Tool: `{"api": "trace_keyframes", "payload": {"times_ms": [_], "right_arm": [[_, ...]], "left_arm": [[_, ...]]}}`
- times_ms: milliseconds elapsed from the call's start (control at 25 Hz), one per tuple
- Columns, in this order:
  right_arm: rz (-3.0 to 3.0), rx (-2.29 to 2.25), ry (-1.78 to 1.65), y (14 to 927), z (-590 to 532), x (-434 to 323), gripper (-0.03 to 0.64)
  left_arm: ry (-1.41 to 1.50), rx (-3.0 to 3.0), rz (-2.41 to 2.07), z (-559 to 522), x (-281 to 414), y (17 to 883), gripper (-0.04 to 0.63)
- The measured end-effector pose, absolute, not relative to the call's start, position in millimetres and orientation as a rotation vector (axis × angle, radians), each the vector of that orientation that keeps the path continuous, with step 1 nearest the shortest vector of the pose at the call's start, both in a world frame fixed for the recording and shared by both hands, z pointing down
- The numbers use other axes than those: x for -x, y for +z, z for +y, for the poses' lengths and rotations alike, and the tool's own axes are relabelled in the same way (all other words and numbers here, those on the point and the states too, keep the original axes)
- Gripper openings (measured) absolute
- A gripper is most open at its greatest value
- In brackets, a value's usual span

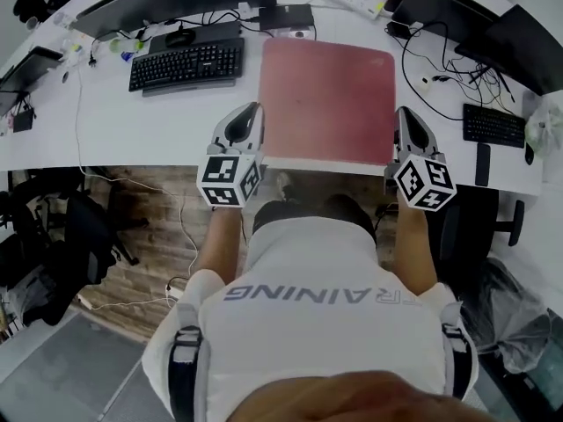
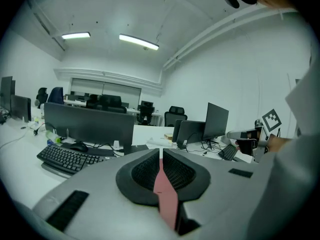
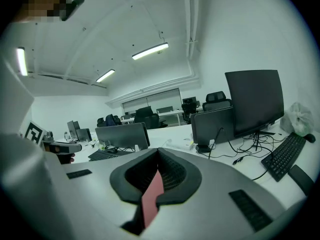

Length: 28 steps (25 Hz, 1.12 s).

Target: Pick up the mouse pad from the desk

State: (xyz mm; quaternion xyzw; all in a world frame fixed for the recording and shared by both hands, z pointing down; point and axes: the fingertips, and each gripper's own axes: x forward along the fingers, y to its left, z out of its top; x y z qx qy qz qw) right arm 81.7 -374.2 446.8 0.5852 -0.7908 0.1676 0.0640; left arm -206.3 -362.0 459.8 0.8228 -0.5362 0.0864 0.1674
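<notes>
An open office with rows of monitors; in front, a white desk (image 1: 176, 121) that curves across the head view; a black keyboard (image 1: 186, 64) lies at its left. Next comes the left gripper (image 1: 254, 109), its jaws clenched on the left near corner of the red pad (image 1: 327, 99); its own view shows a strip of red pinched between the black pads. The pad lies in the middle of the desk, its near edge at the desk's rim, running straight from one gripper across to the other; whether it has left the surface I cannot tell. The right gripper (image 1: 403, 112) is clamped on the right near corner the same way, red showing between its jaws; both hands sit equally near, one at each end of that near edge, so a lift would likely need them to rise together.
</notes>
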Motion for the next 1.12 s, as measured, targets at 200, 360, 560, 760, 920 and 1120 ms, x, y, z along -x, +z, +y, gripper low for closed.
{"api": "trace_keyframes", "payload": {"times_ms": [200, 360, 560, 760, 920, 1120], "right_arm": [[-2.323, -1.769, 0.507, 463, -385, -75, 0.023], [-2.249, -1.809, 0.527, 479, -397, -95, 0.023], [-2.145, -1.792, 0.596, 516, -414, -121, 0.025], [-2.057, -1.741, 0.63, 559, -428, -142, 0.026], [-2.0, -1.626, 0.725, 609, -434, -148, 0.117], [-1.914, -1.509, 0.82, 673, -438, -152, 0.199]], "left_arm": [[0.254, -2.32, -1.485, -386, 216, 475, 0.046], [0.28, -2.28, -1.505, -402, 216, 486, 0.046], [0.36, -2.202, -1.533, -414, 213, 513, 0.046], [0.473, -2.096, -1.481, -418, 205, 558, 0.16], [0.566, -2.013, -1.447, -415, 200, 598, 0.212], [0.673, -1.914, -1.38, -425, 198, 651, 0.288]]}}
